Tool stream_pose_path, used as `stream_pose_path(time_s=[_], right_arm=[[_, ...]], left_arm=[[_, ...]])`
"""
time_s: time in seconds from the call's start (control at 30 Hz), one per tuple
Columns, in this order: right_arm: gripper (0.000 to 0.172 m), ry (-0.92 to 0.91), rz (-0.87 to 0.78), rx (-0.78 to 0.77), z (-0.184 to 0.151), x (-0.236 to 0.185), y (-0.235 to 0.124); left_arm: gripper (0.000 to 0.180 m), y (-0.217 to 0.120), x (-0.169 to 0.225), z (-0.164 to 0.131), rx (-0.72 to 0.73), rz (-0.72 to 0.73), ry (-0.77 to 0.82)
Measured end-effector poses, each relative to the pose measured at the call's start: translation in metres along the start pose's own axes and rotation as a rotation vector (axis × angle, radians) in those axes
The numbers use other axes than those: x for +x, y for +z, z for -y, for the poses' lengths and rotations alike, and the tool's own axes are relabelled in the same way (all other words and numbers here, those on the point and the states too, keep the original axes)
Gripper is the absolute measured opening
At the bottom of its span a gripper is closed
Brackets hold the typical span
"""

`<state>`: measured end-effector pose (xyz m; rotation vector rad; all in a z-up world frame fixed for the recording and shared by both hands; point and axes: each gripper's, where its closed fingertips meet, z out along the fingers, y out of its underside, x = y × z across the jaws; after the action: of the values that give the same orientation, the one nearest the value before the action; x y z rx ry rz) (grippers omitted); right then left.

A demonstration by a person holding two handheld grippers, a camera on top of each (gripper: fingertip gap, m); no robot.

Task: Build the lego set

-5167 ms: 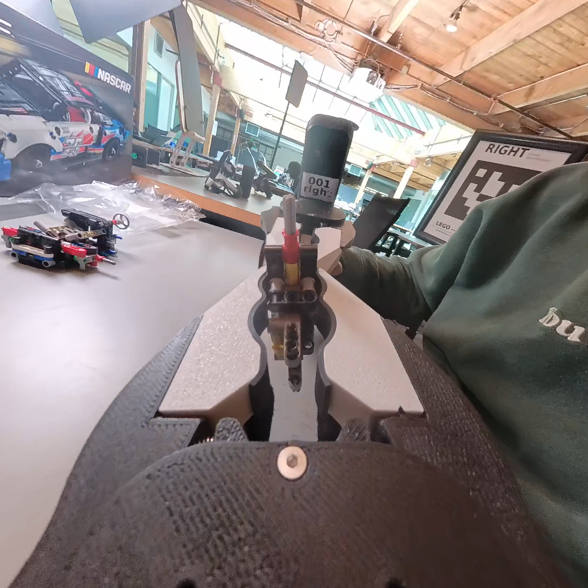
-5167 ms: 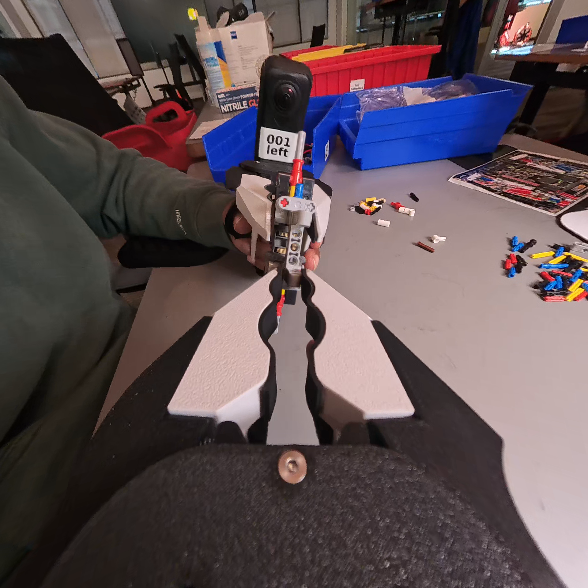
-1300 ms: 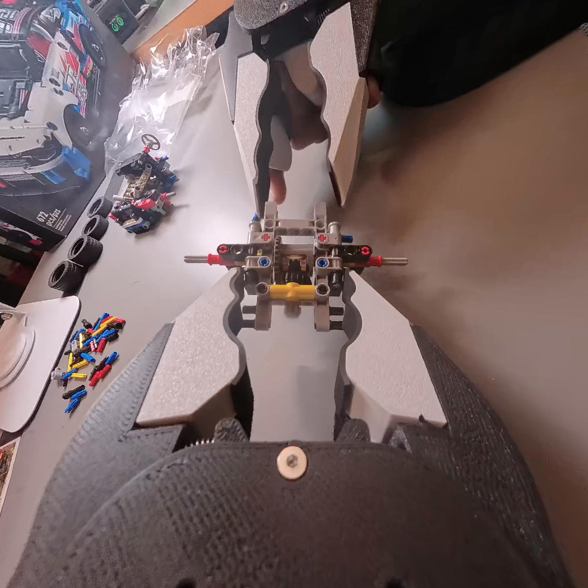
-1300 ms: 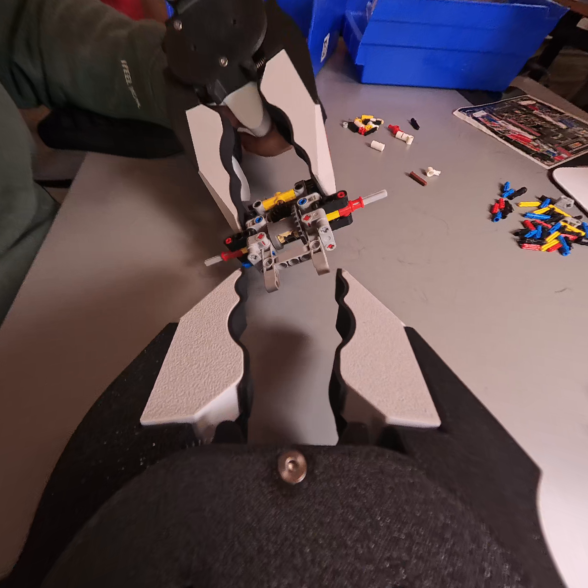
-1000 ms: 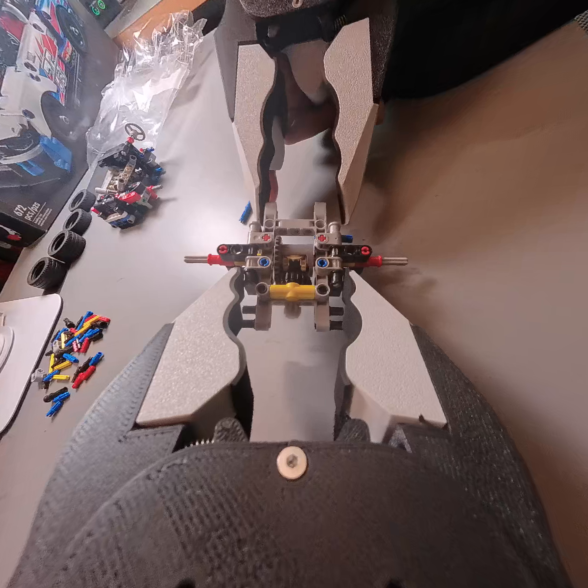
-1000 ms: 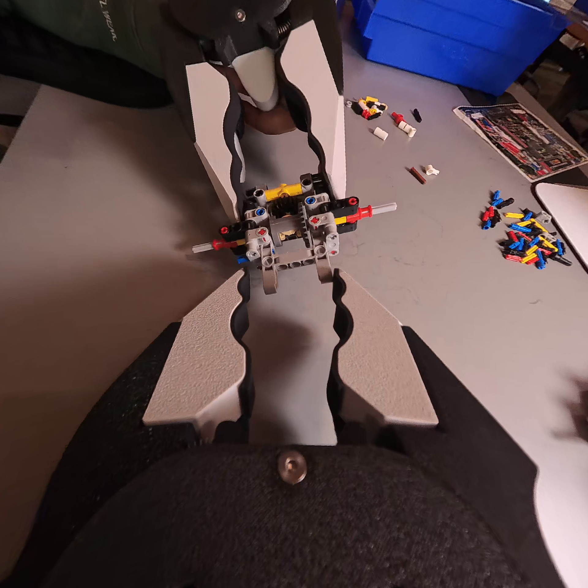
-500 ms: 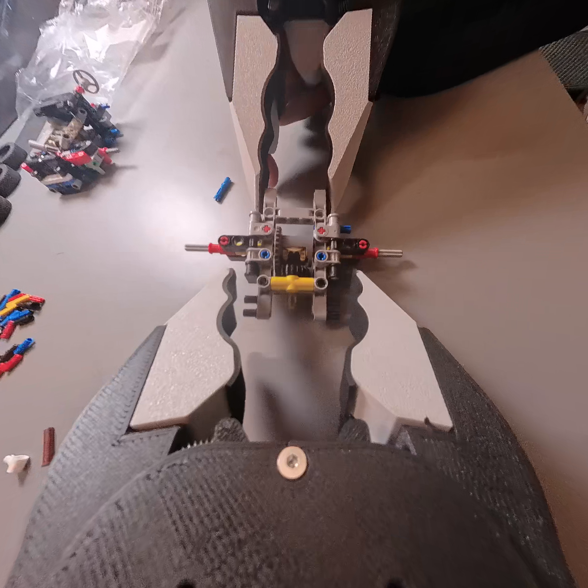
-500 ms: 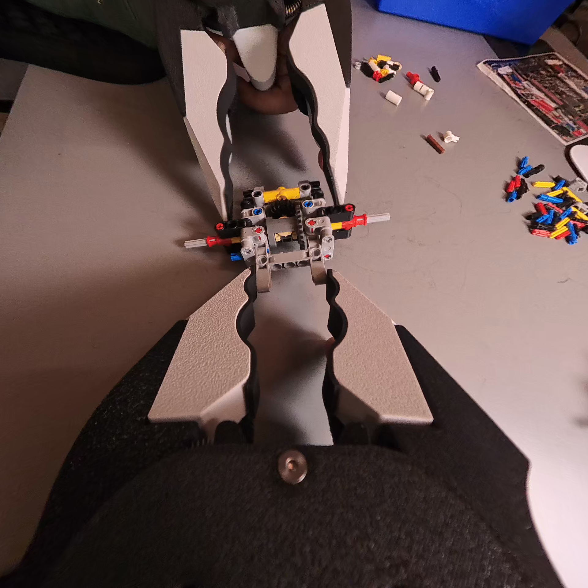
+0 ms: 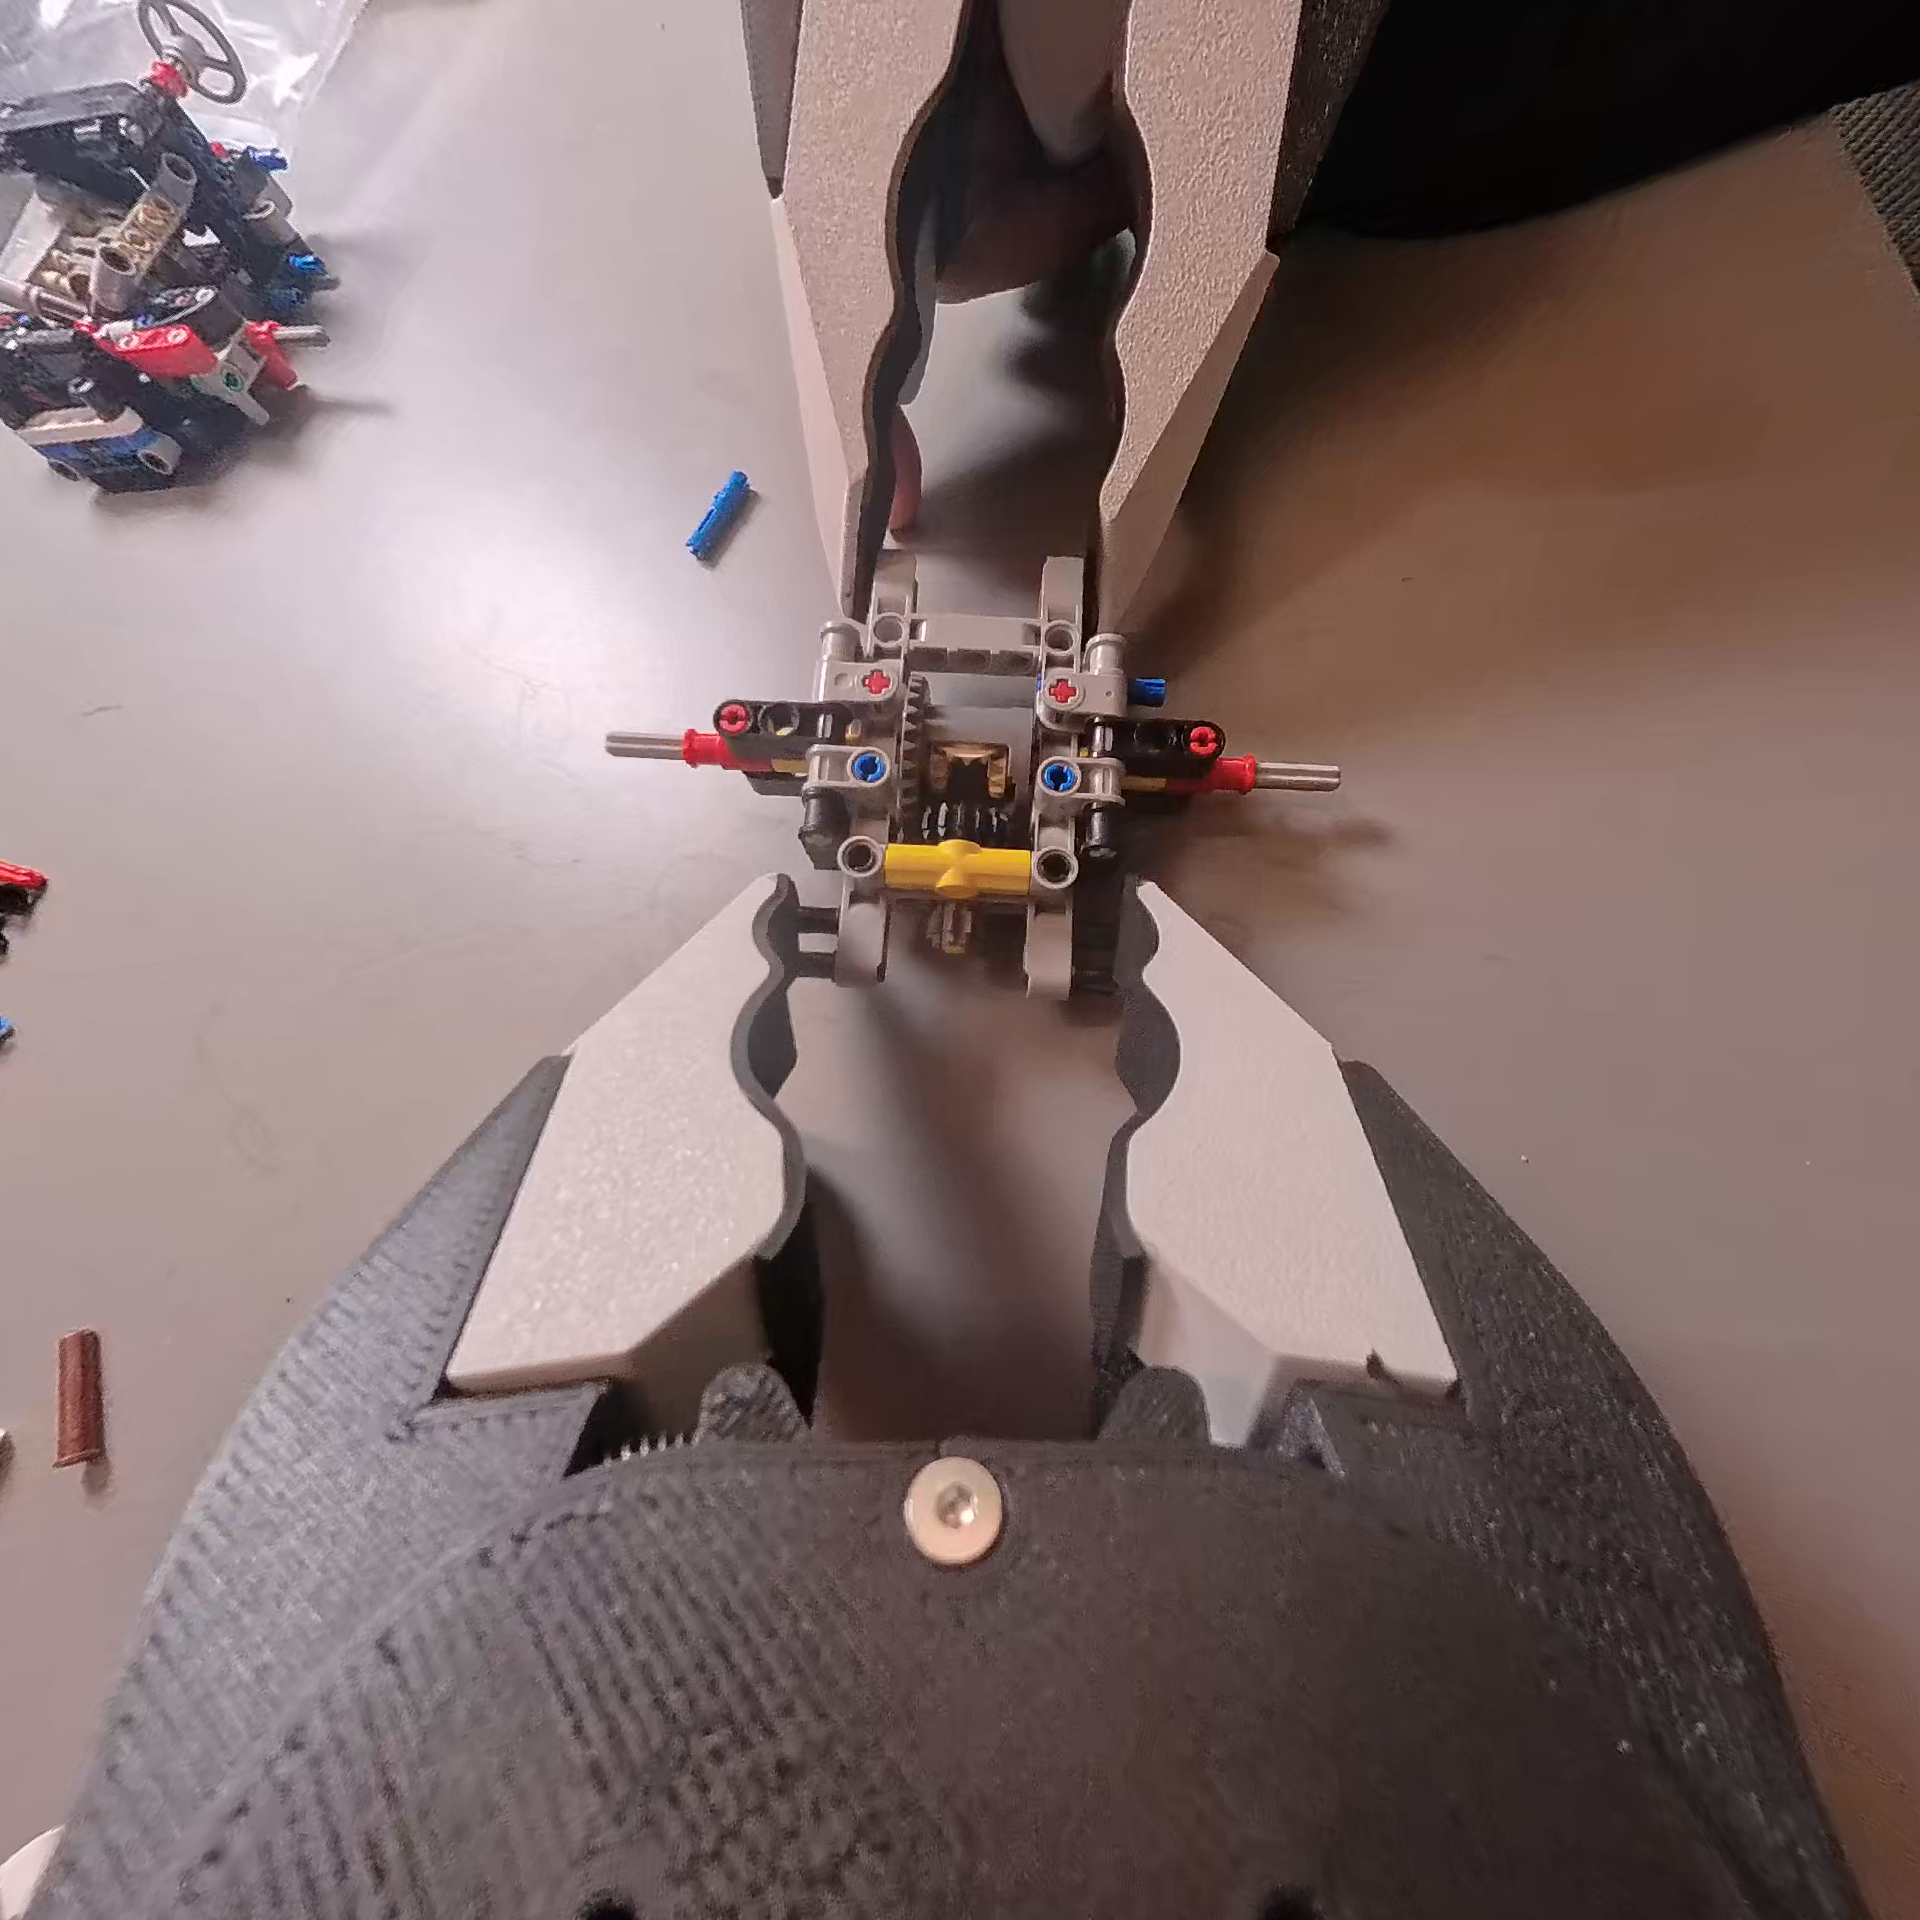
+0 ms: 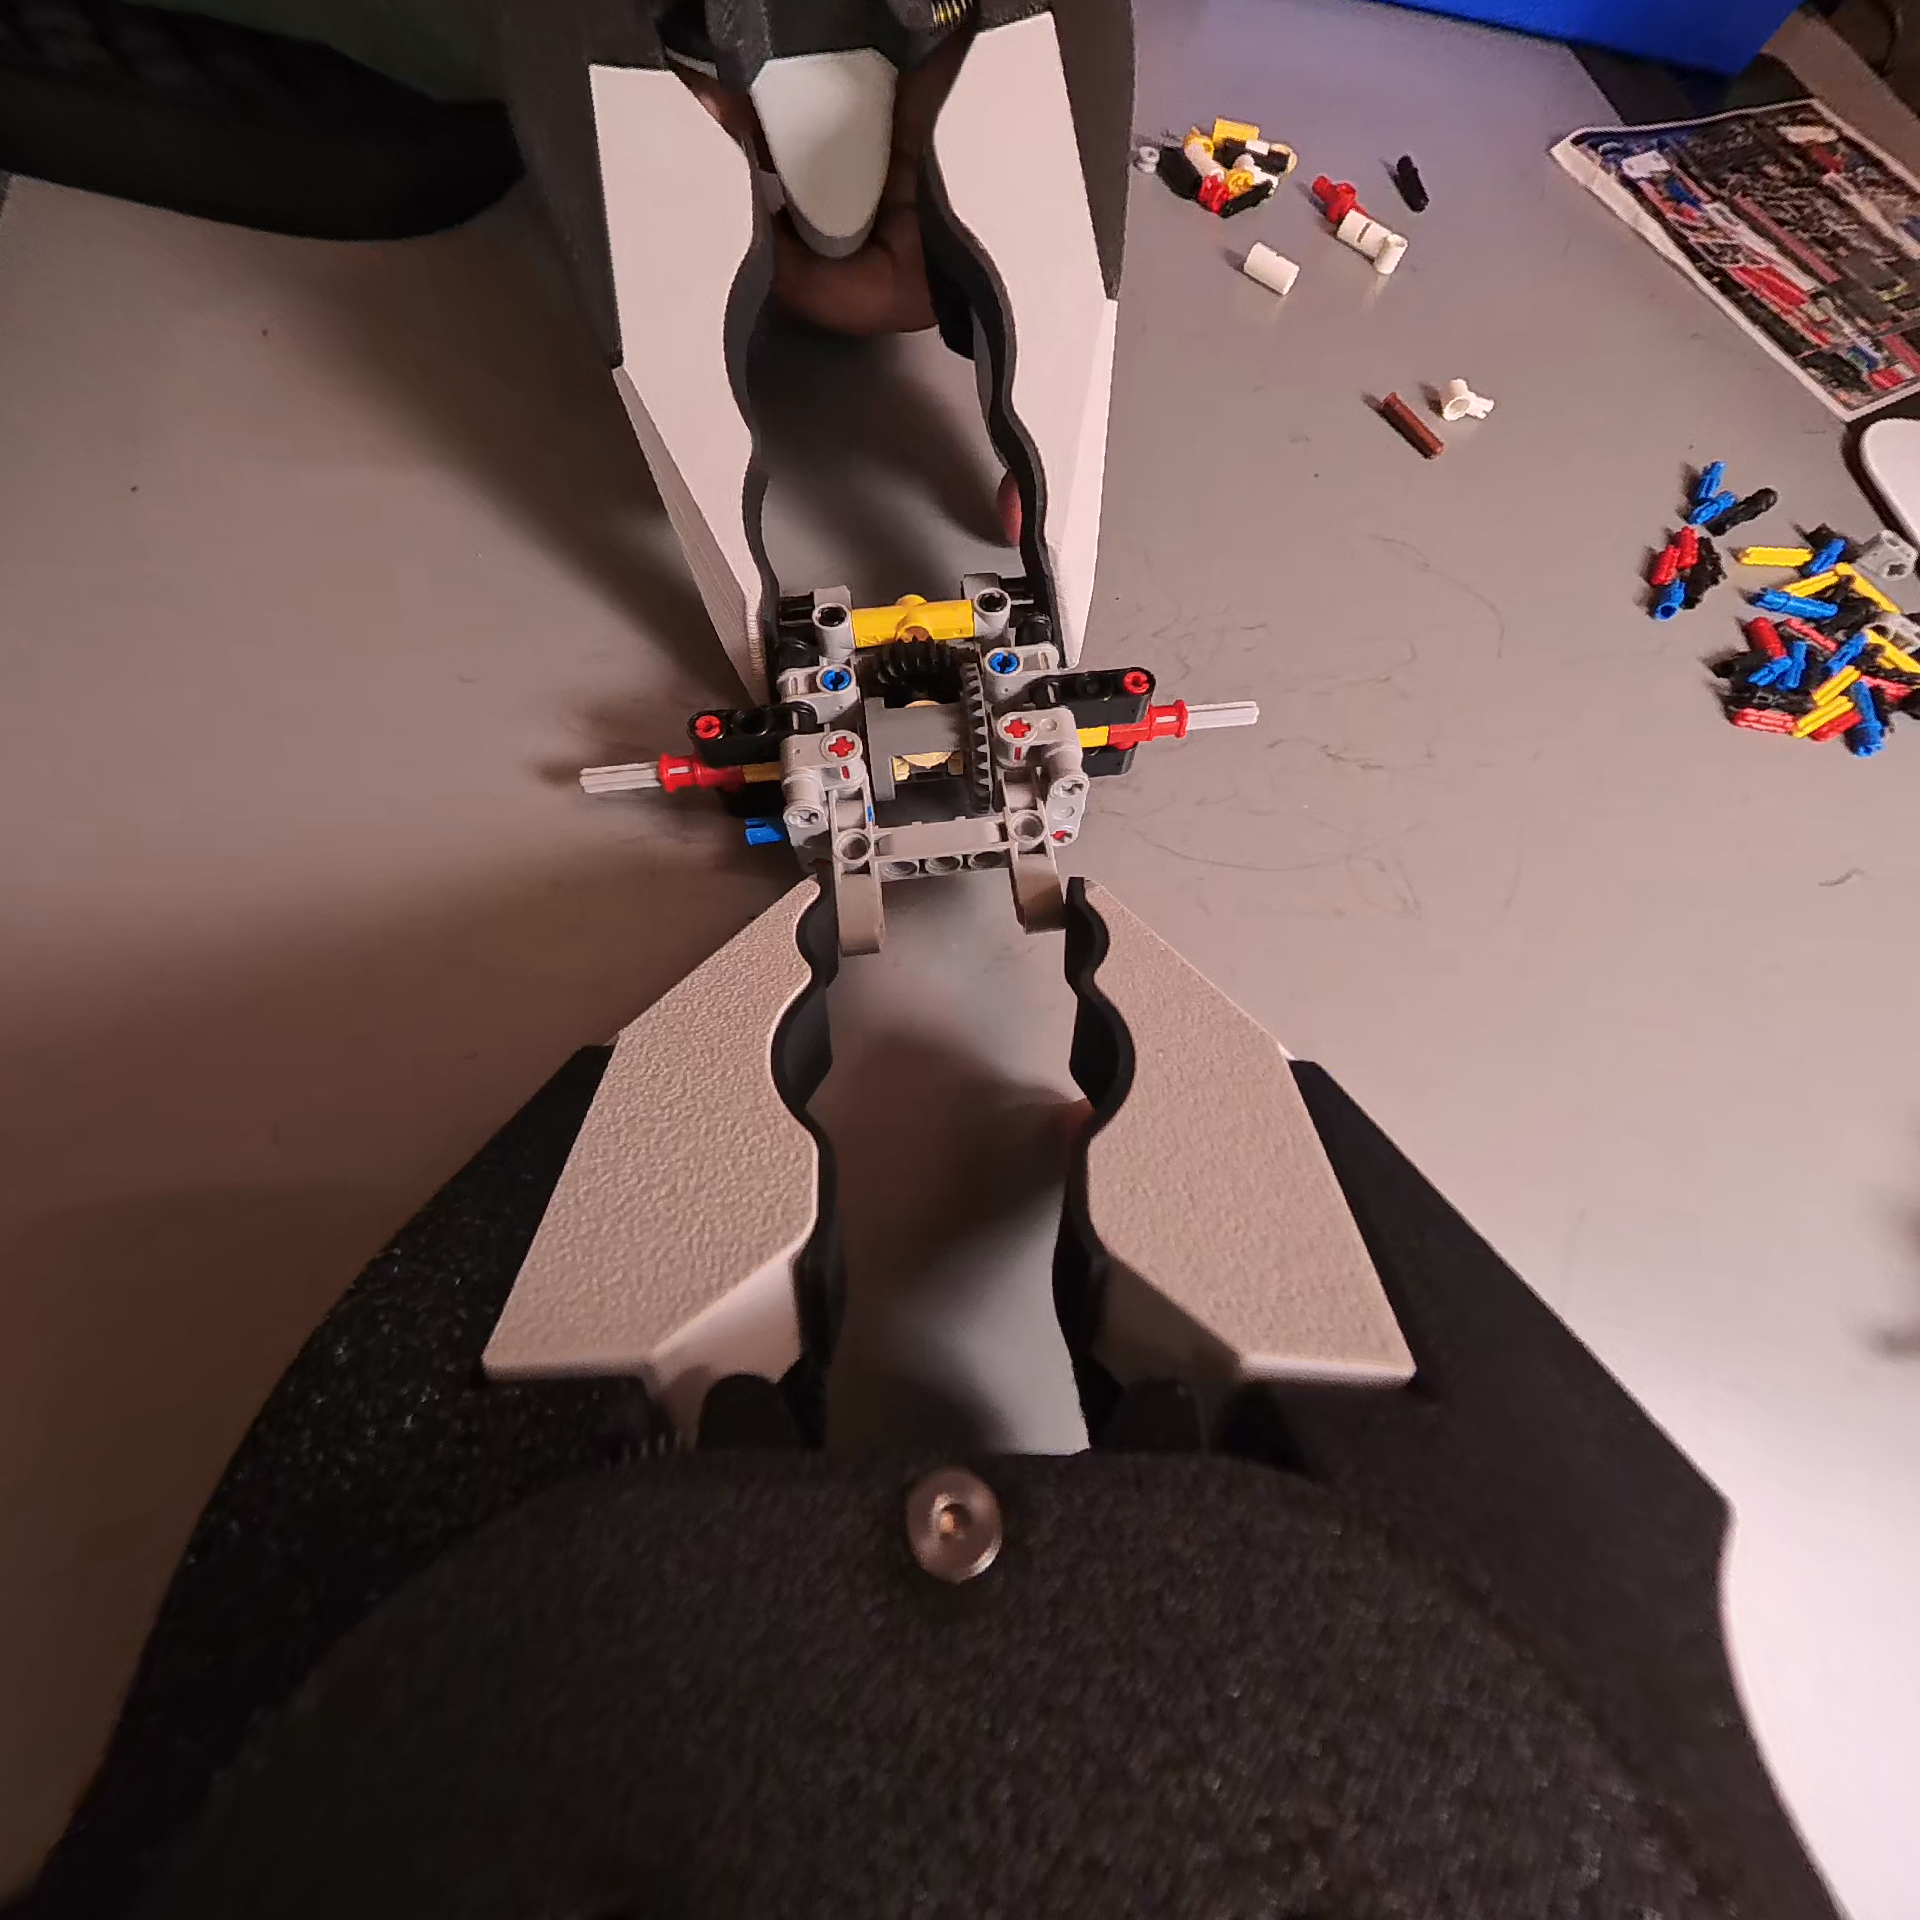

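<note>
A small brick gear assembly (image 9: 961, 769), grey frame with a yellow bar and red-tipped axles sticking out both sides, sits low on the grey table (image 9: 416, 831). My left gripper (image 9: 961, 914) is shut on its near end, the pads pressing the black parts on each side. My right gripper (image 10: 948, 904) faces it from the opposite side and is shut on the two grey arms of the same assembly (image 10: 914, 748). Each gripper shows at the top of the other's view, the right gripper (image 9: 982, 571) in the left wrist view and the left gripper (image 10: 914, 623) in the right wrist view.
A partly built car chassis (image 9: 135, 312) lies far left, with a loose blue pin (image 9: 717, 514) and a brown pin (image 9: 78, 1397) nearby. A pile of coloured pins (image 10: 1808, 644), small loose parts (image 10: 1236, 166) and a printed booklet (image 10: 1766, 229) lie to the right. My hands' fingertips stand some 5 cm from each other.
Both grippers brought the assembly down to the table. My right gripper closed onto the grey arms. My left gripper opened briefly, then closed again on the near end.
</note>
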<state>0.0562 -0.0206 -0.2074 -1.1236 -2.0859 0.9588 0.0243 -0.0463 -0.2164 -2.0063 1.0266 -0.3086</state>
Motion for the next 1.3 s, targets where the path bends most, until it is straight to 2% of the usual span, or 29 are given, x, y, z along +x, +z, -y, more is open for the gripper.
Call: stream_pose_path(time_s=[0.47, 0.67, 0.8, 0.93, 1.17, 1.3], right_arm=[[0.041, -0.052, 0.014, -0.017, 0.000, -0.006, 0.003], [0.042, -0.029, 0.034, -0.023, 0.000, -0.006, 0.002], [0.042, -0.025, 0.025, -0.035, -0.001, -0.003, 0.004], [0.042, -0.018, 0.006, -0.021, 0.001, 0.001, 0.004], [0.045, 0.041, -0.056, 0.022, 0.005, 0.018, -0.006], [0.038, 0.131, -0.154, 0.017, -0.002, 0.047, -0.024]], left_arm=[[0.061, -0.001, 0.006, -0.002, -0.009, -0.051, -0.029], [0.066, -0.001, 0.003, -0.001, 0.001, -0.014, -0.001], [0.051, -0.001, 0.006, -0.001, -0.002, -0.034, 0.001], [0.051, -0.001, 0.004, -0.002, -0.008, -0.026, -0.017], [0.051, -0.004, -0.006, -0.005, -0.021, 0.020, -0.047], [0.051, -0.006, -0.011, -0.005, -0.013, 0.034, -0.065]])
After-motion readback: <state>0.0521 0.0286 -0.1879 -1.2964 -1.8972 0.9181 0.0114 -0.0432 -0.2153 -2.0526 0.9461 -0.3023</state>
